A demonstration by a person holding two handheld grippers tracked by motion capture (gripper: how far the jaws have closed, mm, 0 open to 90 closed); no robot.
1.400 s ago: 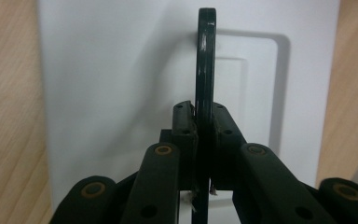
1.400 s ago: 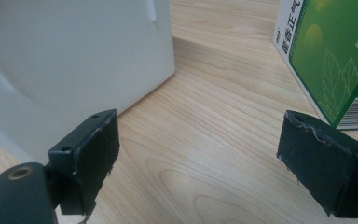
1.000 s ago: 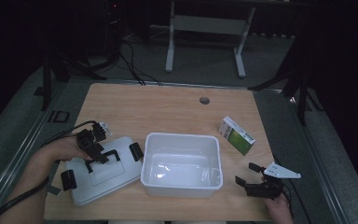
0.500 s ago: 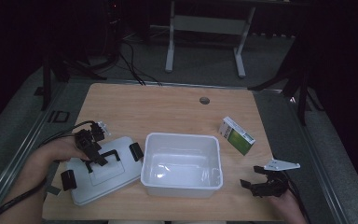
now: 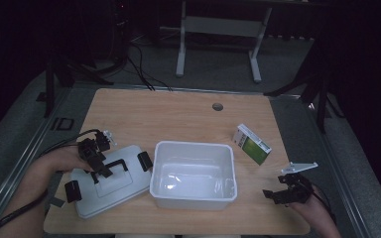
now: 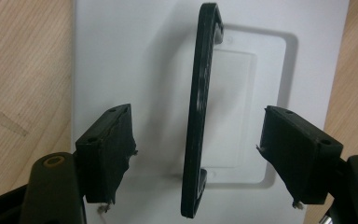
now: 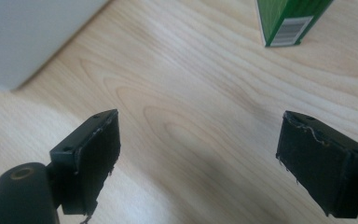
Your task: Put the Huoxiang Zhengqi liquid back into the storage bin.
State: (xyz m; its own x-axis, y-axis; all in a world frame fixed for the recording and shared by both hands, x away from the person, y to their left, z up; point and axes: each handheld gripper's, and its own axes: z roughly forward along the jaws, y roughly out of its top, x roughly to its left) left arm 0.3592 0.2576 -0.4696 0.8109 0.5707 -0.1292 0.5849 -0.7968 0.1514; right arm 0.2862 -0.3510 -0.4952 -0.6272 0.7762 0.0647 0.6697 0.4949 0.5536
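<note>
Left gripper [image 5: 100,167]: seen at the near left of the table, above the lid. Its jaws have just been opening and are now held apart. In the left gripper view the handle is seen between them, touched by neither pad [image 6: 106,151].

Lid [image 5: 111,188]: white, laid flat on the table at the near left, its right edge just beside the tub. Black clips are fitted at two ends.

Handle [image 6: 199,107]: a black bar raised over the lid's recessed panel, run lengthways between the left jaws, nearer the left pad than the right.

Right gripper [image 5: 273,194]: seen at the near right corner, held above bare table. Its jaws are wide apart, with nothing between them. In the right gripper view only wood grain is seen between the pads [image 7: 93,149].

Tub [image 5: 193,198]: white, open, placed at the near middle, between the lid and the right gripper. Its contents cannot be made out.

Carton [image 5: 251,144]: green and white, laid beyond the right gripper, near the tub's far right corner but apart from it. A barcode end is seen in the right gripper view.

Table [image 5: 178,114]: light wood, with a round hole near the far edge.
</note>
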